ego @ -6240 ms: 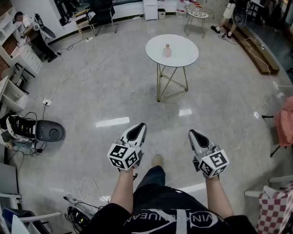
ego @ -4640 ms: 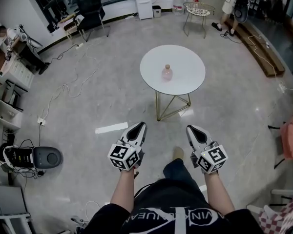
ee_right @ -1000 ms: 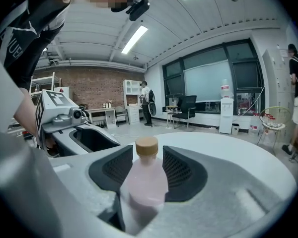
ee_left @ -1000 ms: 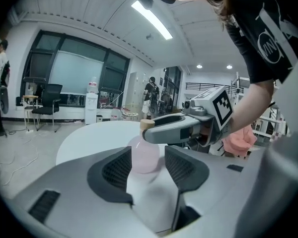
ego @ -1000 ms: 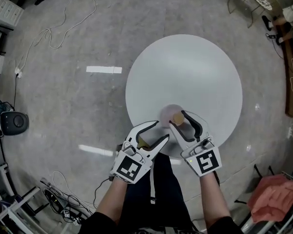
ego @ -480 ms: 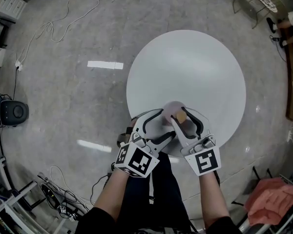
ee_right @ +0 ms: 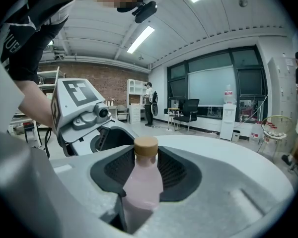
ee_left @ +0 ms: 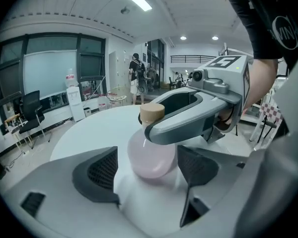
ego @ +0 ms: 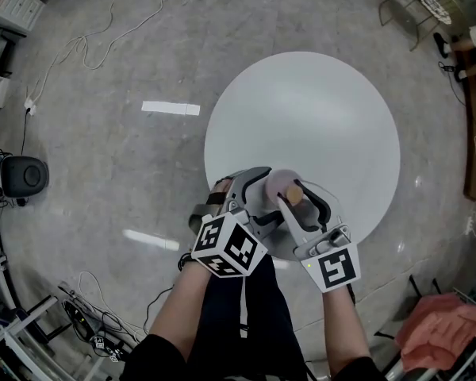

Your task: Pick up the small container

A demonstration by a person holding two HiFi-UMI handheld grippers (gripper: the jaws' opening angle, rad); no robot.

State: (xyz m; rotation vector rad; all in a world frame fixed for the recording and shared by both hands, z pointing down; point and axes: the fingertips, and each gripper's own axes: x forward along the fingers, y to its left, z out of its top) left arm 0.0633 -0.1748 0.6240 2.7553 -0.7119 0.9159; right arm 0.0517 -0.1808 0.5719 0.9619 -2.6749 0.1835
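1. The small container [ee_right: 141,187] is pale pink, with a round belly, a narrow neck and a tan cap [ee_right: 146,146]. It stands upright on the white bench [ego: 317,117], near the person's edge.
2. The right tool [ee_right: 148,170] straddles its neck and shoulder. The jaws have just been closing, but pad shows on both sides, so it is probably not gripped yet.
3. The left tool [ee_left: 149,168] brackets the belly, released. Its jaws have just been opening and stand clear of the container, likely only guarding it.

Round white table [ego: 317,109] on glossy grey floor [ego: 103,173]; small pink tan-capped bottle [ego: 276,183] stands near its lower edge.
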